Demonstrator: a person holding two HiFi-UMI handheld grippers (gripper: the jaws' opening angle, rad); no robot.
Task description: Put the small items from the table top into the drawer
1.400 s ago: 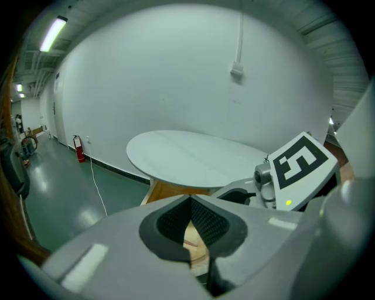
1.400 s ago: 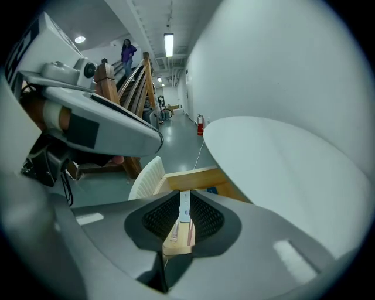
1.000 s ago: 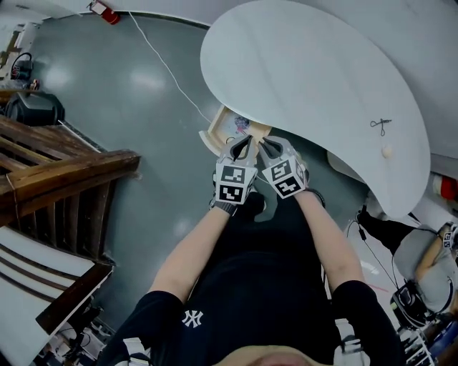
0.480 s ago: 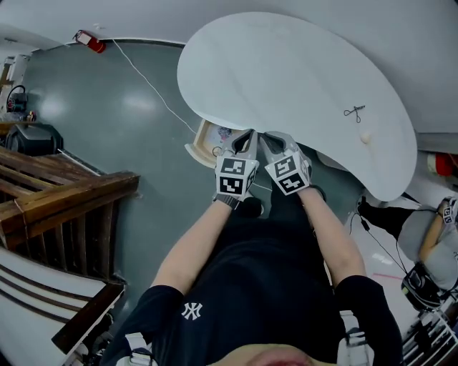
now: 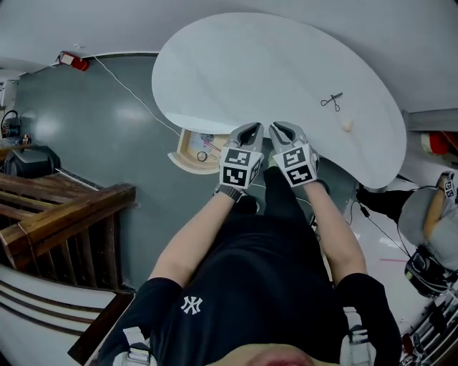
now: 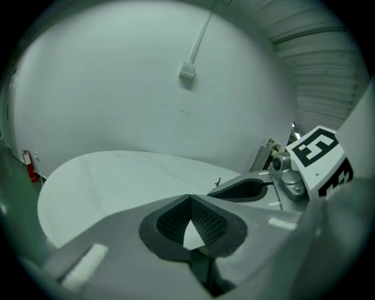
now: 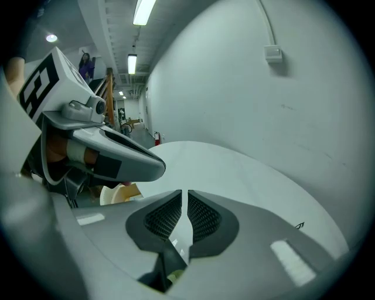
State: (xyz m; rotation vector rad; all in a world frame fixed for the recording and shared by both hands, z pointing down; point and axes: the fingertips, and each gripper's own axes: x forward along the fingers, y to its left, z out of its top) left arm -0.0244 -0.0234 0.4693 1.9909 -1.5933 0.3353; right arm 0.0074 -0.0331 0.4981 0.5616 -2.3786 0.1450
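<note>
1. Both tools are empty at the worktop's (image 5: 236,64) near edge: the left tool (image 5: 249,129) is closed, the right tool (image 5: 280,129) is at a thin slit.
2. The scissors (image 5: 330,100) and the pale round item (image 5: 347,124) lie far right, and the drawer (image 5: 184,157) stands open at left.
3. Open the right tool wide before lowering it over the round item.

Premises: an industrial hall used as a workshop or test space, not a home. Head view: sealed grey-green floor (image 5: 107,143) with glare patches; red fire extinguisher (image 5: 74,61) at the wall foot at 10 o'clock; loose white cable (image 5: 136,100) trailing over the floor; stacked slatted timber frames (image 5: 64,214) at 8 o'clock, with a black case (image 5: 28,161) above them; cables and gear (image 5: 429,275) at 4 o'clock. A white curved table (image 5: 272,64) stands at 12 o'clock. Left gripper view: ribbed metal cladding (image 6: 325,64) at 2 o'clock. Right gripper view: ceiling tube lights (image 7: 144,10) at 11 o'clock over a long bay.
</note>
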